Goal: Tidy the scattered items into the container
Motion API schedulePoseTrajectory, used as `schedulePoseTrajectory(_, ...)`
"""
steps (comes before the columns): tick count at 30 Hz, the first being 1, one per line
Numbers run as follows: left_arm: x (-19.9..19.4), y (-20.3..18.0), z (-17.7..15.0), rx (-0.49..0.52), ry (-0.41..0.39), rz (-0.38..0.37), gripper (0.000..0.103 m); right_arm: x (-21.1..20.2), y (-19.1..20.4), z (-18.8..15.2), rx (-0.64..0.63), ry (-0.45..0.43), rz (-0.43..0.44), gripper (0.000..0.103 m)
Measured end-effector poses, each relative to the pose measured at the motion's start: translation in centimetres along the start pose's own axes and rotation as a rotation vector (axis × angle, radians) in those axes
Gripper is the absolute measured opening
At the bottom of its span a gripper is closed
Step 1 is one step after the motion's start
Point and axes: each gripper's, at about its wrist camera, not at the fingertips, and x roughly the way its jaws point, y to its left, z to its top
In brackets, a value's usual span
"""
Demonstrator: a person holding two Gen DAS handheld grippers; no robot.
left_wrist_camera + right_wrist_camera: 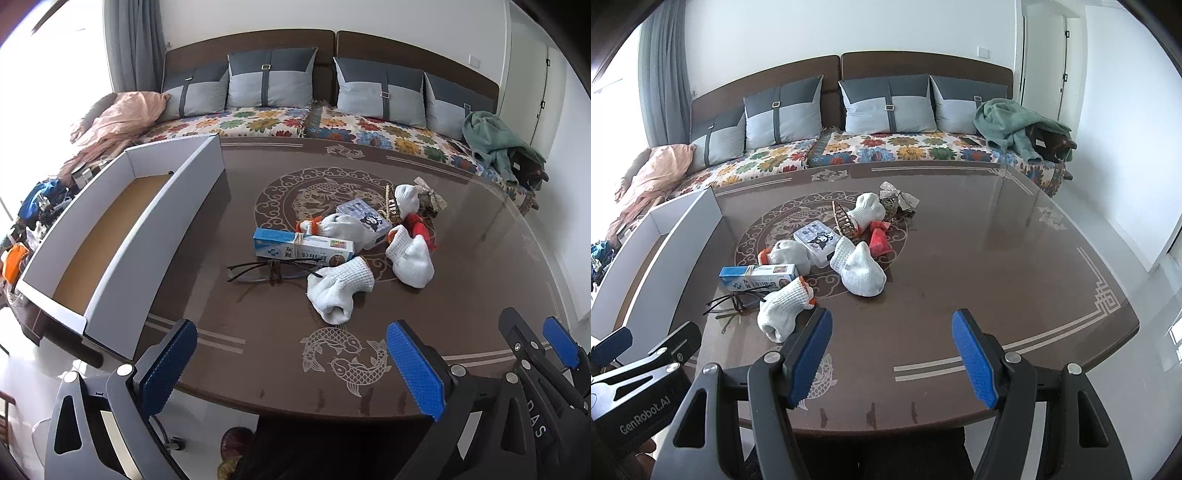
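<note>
— On the brown table (258, 332), what lies scattered?

— A loose pile near the middle: a blue-and-white toothpaste box (303, 249), dark-framed glasses (271, 271) just in front of it, a small printed pack (365, 218), something red (879, 240), and four white gloves, the nearest glove (338, 291) touching the glasses' arm.

— And the container?

— An open white cardboard box (122, 236) with a bare brown bottom stands along the table's left edge, well apart from the pile.

— How do the tools stand?

— The left hand-held gripper (291, 373) hovers over the near edge, released, its blue pads wide apart with nothing between. The right hand-held gripper (892, 358) is likewise spread and grasping nothing, just beside the nearest glove.

— Behind the table?

— A sofa (886, 147) with grey cushions.
</note>
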Motion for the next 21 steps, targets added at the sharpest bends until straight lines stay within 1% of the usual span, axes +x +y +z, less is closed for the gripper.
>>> schedulePoseTrajectory(4, -0.03, -0.17, -0.2, 0.011, 0.002, 0.009, 0.103, 0.29, 0.75, -0.27, -0.01, 0.012, -0.007, 0.068)
schedulePoseTrajectory(21, 0.63, -0.71, -0.69, 0.036, 0.014, 0.028, 0.103, 1.02, 0.19, -0.93, 0.002, 0.027, 0.0, 0.068)
